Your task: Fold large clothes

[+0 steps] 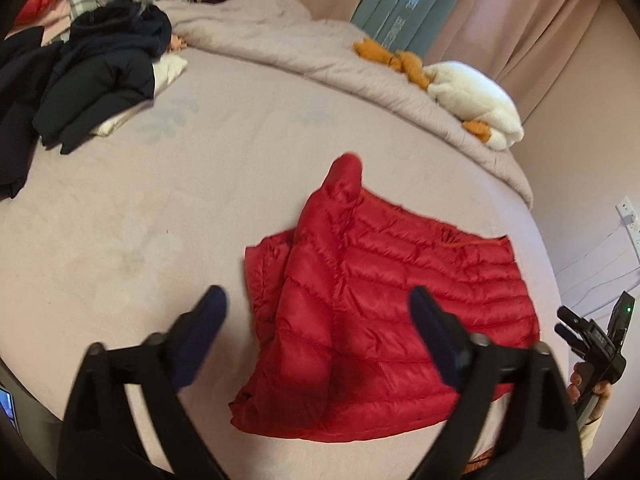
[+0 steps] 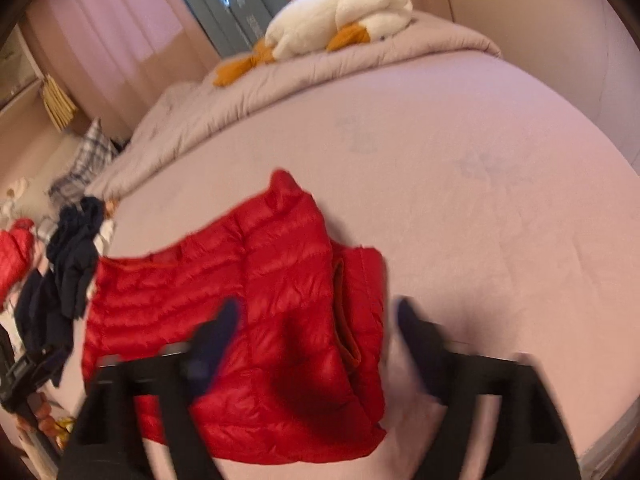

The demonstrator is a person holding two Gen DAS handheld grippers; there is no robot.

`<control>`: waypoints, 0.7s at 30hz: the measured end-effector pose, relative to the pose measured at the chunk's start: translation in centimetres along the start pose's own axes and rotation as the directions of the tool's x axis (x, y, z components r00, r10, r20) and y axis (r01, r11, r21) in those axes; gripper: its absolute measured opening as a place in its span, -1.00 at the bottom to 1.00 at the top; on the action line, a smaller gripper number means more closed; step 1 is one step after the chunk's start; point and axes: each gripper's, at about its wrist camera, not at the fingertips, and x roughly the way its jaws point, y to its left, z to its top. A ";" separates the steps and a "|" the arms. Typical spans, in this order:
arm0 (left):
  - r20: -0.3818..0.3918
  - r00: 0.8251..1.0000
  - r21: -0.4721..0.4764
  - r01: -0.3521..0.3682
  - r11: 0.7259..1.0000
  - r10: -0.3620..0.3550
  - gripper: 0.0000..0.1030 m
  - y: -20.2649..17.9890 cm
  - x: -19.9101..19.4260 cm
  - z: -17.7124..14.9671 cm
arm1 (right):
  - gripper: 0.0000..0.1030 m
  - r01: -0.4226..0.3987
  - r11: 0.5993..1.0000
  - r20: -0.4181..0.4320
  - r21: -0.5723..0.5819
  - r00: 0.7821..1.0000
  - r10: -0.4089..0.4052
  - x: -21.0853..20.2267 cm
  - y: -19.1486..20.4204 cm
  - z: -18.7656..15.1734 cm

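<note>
A red quilted down jacket lies partly folded on the pink bed sheet, with one sleeve laid across its body and pointing away from me. My left gripper hangs above the jacket's near left part, jaws wide apart and nothing between them. In the right wrist view the same jacket lies below my right gripper, which is open too and holds nothing. The right gripper also shows at the far right edge of the left wrist view, held by a hand.
A heap of dark navy clothes lies at the back left of the bed. A rumpled beige duvet runs along the far side with a white and orange plush toy on it. Curtains hang behind; another red garment lies far left.
</note>
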 end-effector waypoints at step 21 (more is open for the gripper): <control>-0.233 0.970 -0.069 0.058 0.996 -0.072 0.99 1.8 9.2 -3.7 | 0.98 -0.173 0.983 -0.213 0.053 0.960 0.180 7.6 -2.1 -2.7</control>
